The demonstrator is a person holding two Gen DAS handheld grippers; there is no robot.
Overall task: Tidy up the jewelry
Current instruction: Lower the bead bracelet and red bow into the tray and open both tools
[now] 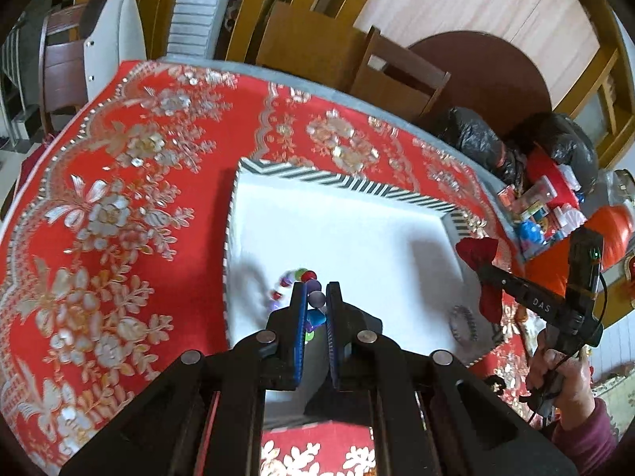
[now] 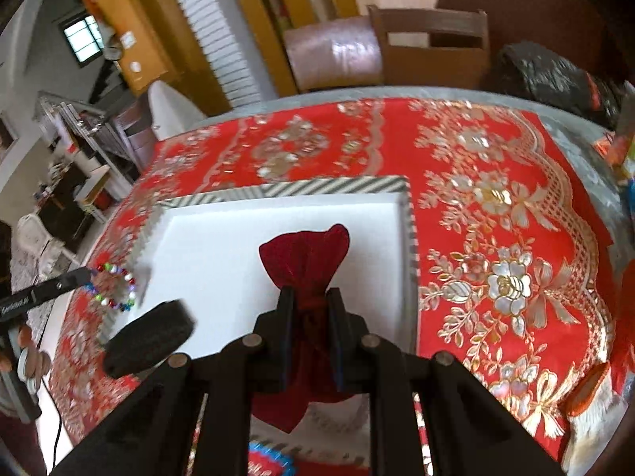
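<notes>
A white tray with a striped rim (image 1: 405, 192) (image 2: 301, 188) lies on the red embroidered tablecloth. My left gripper (image 1: 317, 291) is shut on a colourful beaded bracelet (image 1: 295, 277) and holds it over the tray's left part; the bracelet also shows in the right wrist view (image 2: 115, 287), by the tray's left edge. My right gripper (image 2: 309, 295) is shut on the neck of a dark red velvet pouch (image 2: 305, 256) above the tray; the pouch shows in the left wrist view (image 1: 476, 252) at the tray's right side. A small beaded ring (image 1: 462, 323) lies in the tray's near right corner.
Black plastic bags (image 1: 480, 139), a red container with small packets (image 1: 543, 198) and an orange object (image 1: 611, 226) crowd the table's right end. A black round object (image 2: 151, 337) sits blurred at the tray's near left. Wooden chairs (image 2: 432, 45) stand beyond the far edge.
</notes>
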